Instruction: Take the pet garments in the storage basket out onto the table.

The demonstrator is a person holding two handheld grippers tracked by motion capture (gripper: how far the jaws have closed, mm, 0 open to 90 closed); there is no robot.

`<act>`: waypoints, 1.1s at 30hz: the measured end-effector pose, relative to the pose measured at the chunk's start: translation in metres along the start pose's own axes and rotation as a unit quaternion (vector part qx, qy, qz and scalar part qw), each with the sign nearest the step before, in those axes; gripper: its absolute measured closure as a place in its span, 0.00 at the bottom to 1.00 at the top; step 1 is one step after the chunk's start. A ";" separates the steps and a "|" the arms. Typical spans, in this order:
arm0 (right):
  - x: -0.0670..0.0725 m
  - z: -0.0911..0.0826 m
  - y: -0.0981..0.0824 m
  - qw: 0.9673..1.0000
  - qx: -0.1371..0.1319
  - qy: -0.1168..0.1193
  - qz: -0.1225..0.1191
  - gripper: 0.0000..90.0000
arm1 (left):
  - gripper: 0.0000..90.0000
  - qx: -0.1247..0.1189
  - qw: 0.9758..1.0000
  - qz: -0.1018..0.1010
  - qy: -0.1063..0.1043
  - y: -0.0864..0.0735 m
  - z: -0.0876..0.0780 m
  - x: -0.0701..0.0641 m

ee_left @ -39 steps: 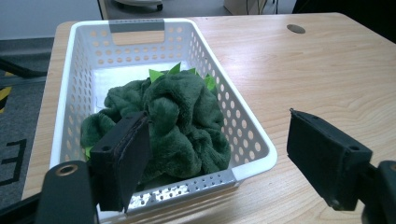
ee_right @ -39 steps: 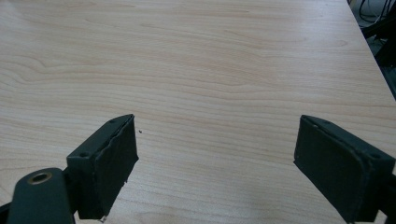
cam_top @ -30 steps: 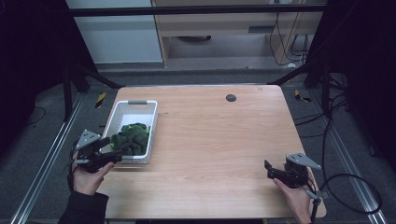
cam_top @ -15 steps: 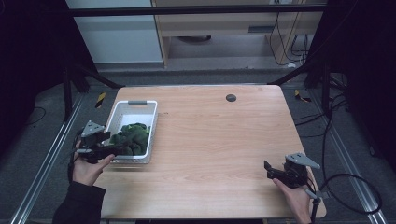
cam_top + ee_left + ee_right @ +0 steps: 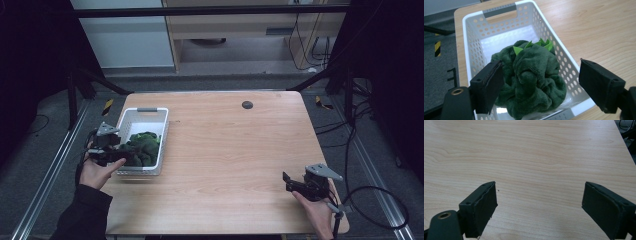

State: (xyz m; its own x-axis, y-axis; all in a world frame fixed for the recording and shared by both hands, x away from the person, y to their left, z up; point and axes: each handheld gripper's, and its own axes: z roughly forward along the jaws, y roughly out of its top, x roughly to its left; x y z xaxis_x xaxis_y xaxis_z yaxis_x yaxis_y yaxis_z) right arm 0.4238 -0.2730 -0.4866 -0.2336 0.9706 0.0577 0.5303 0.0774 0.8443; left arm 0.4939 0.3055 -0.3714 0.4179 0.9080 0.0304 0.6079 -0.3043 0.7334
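Here my left hand-held gripper [image 5: 539, 87] hangs over the near end of the white basket [image 5: 499, 15]. Its jaws are wide open and hold nothing. The green plush toy [image 5: 531, 80] sits between them in the left gripper view, in the lower middle of the frame. The left jaw looks very close to the toy, maybe touching it; I cannot tell. The right jaw is well apart from it. The toy lies bunched up inside the basket, with small light green spikes on top.

In the high view, the basket [image 5: 145, 112] sits at the middle left of the frame, on the left side of the table [image 5: 235, 145]. The toy [image 5: 142, 147] fills the near half of it. My left hand-held gripper [image 5: 107, 150] is at the basket's near left corner.

My right hand-held gripper [image 5: 290, 182] is at the lower right of the high view. Its jaws are wide open too, with just bare table wood between them.
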 end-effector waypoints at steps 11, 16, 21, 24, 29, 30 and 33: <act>0.000 0.001 0.000 1.000 0.003 0.002 -0.005 0.14 | 0.23 0.047 0.999 0.017 0.003 0.005 0.016 0.004; 0.001 0.002 0.000 1.000 0.006 0.005 -0.005 0.14 | 0.23 0.063 0.998 0.020 0.006 0.005 0.025 0.005; 0.001 0.003 0.000 1.000 0.007 0.004 -0.009 0.14 | 0.24 0.079 0.997 0.014 0.008 0.006 0.033 0.009; 0.002 0.003 0.000 1.000 0.009 0.004 -0.010 0.14 | 0.25 0.087 0.996 0.015 0.008 0.006 0.037 0.010; 0.002 0.004 -0.001 1.000 0.013 0.006 -0.010 0.14 | 0.26 0.109 0.994 0.022 0.009 0.007 0.045 0.009; 0.002 0.004 -0.001 1.000 0.013 0.006 -0.011 0.14 | 0.27 0.113 0.993 0.024 0.010 0.007 0.048 0.009; 0.002 0.004 -0.001 1.000 0.014 0.005 -0.015 0.14 | 0.27 0.125 0.992 0.026 0.011 0.008 0.052 0.010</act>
State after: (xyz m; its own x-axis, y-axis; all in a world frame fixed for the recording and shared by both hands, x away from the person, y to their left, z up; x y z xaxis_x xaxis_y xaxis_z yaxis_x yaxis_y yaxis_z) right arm 0.4265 -0.2702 -0.4896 -0.2576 0.9655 0.0381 0.5461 0.1129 0.8301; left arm 0.5382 0.2969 -0.4007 0.4400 0.8944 0.0807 0.7351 -0.4103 0.5397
